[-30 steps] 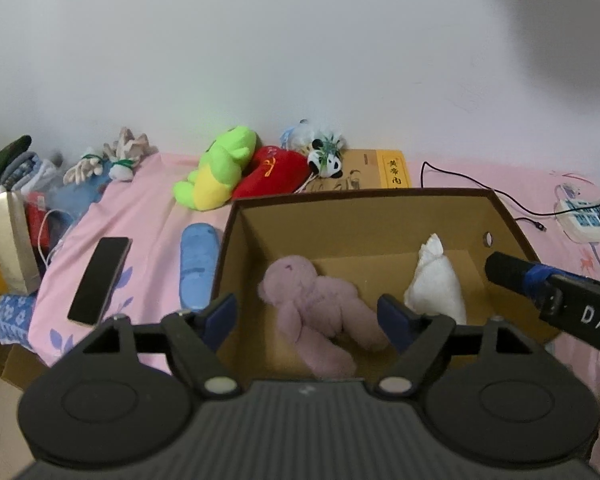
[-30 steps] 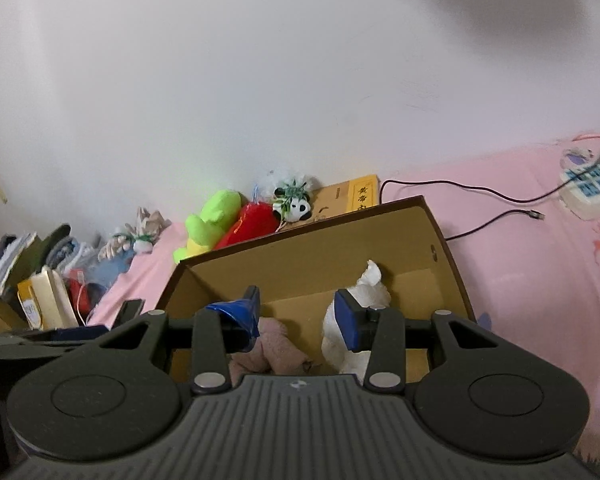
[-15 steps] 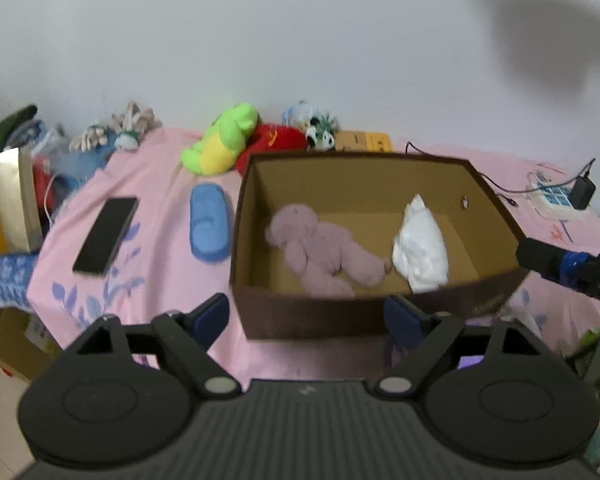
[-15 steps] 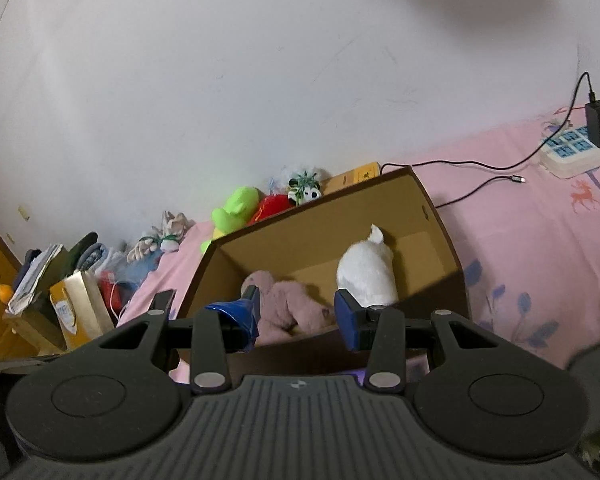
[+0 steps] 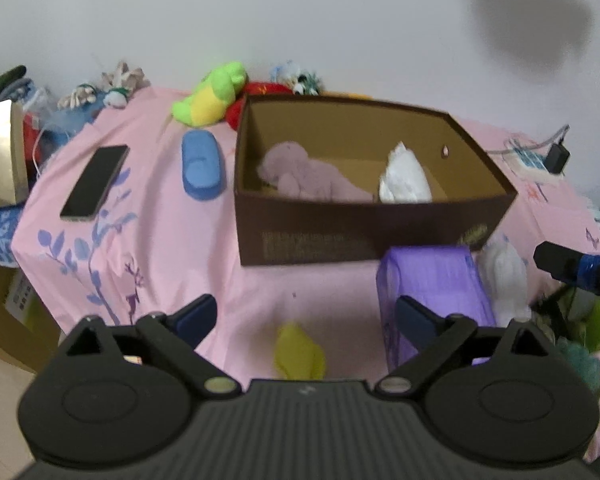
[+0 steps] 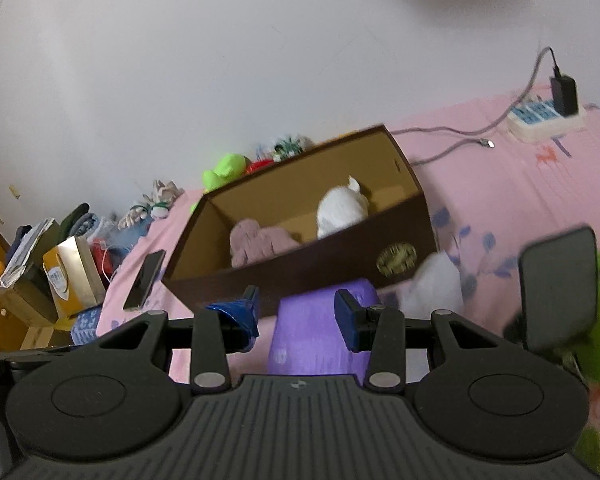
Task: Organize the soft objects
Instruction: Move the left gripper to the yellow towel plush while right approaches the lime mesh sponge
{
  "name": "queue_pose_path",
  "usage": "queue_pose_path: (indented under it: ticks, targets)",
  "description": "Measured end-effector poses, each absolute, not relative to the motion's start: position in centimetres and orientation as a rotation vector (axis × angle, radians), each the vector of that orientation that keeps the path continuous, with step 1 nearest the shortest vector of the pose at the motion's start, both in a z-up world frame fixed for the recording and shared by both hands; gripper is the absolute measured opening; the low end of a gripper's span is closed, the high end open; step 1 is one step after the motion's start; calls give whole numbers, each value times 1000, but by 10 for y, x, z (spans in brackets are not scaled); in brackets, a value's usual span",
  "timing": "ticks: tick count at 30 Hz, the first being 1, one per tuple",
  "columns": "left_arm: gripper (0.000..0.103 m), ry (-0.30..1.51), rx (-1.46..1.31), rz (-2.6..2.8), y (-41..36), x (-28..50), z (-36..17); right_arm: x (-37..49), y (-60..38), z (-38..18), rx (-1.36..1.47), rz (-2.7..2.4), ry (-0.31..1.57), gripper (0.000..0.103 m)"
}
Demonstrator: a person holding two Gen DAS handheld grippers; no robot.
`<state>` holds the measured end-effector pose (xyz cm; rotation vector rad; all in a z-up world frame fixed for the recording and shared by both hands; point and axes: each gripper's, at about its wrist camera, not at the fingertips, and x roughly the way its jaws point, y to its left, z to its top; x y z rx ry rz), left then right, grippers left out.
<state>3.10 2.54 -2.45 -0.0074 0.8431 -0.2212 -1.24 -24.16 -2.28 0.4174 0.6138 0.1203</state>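
Left wrist: my left gripper (image 5: 304, 320) has just spread wide, empty; pink plush (image 5: 312, 178) half-hidden behind box (image 5: 364, 236) wall at twelve o'clock; right gripper (image 6: 296, 316) part-open, empty.

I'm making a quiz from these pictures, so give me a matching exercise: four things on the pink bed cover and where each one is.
Things:
1. pink plush toy
2. phone
3. purple pack
4. blue case

Places:
A. against the front of the box
B. inside the box
C. just beside the box's left wall
D. far left, near the cover's edge

Pairs: 1-B, 2-D, 3-A, 4-C
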Motion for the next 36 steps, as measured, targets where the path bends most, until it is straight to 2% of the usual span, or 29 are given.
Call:
queue_pose_path:
  ticks: [19,29,36]
  targets:
    - [96,938,47,-452,16,-27,-63,-80,-246,-49,385,4,733,25]
    - [97,1008,-3,-457,17,-36,-73,-74,-248,-61,427,47,796,25]
    - [97,979,-56,-349,33,-27,-74,-69,-243,-63,408,89,806,25]
